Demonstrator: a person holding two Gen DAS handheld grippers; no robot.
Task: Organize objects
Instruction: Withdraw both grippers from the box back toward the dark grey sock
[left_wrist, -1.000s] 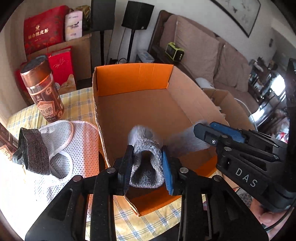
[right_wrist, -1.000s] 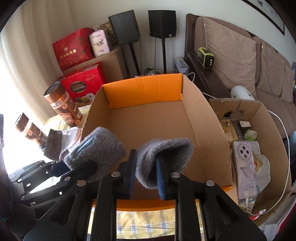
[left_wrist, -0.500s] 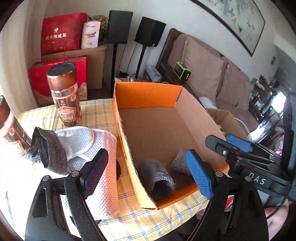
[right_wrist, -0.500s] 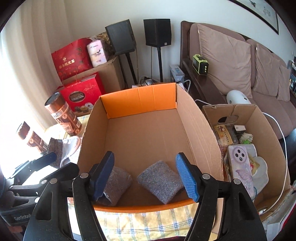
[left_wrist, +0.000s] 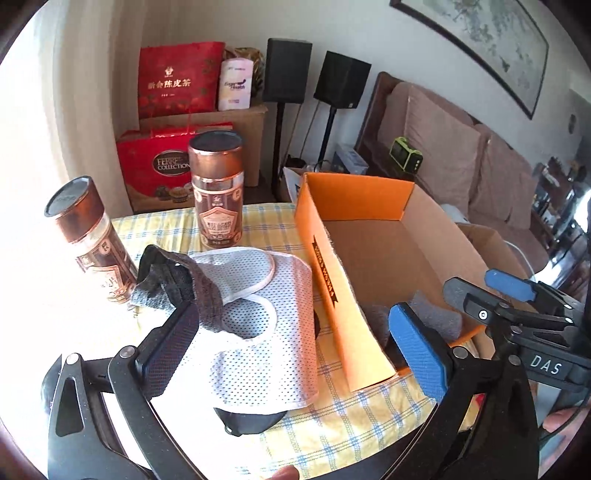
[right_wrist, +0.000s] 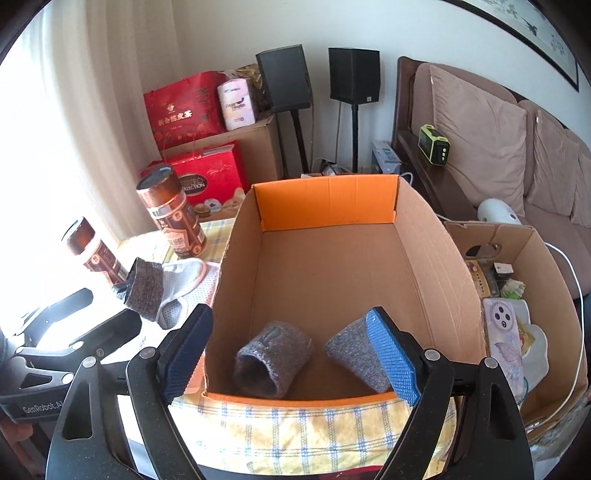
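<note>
One second ago each of the tongs was pinching a grey knitted sleeve over the cardboard box (right_wrist: 424, 258); now both pieces are let go and lie on the box floor at its near end, the left grey sleeve (right_wrist: 273, 363) and the right grey sleeve (right_wrist: 354, 354) side by side, a little apart. The right tongs (right_wrist: 291, 354) are spread wide and empty, and they hang just above the near wall of the box. The left tongs (left_wrist: 295, 347) are also spread and empty, and they have swung away from the box toward the worktop (left_wrist: 354, 424) with its yellow checked cloth. There the white mesh garment (left_wrist: 266, 325) lies flat beside the box, with a dark grey band (left_wrist: 184, 284) resting on its far-left edge. Two brown jars, the near jar (left_wrist: 92, 240) and the far jar (left_wrist: 218, 192), stand upright behind them. I judge that this step of the tidying is finished, and that the next thing for the left tongs is probably the dark band or the mesh garment. Soft cloth can slip or hang down, so the pinch should take enough of the fabric.
</note>
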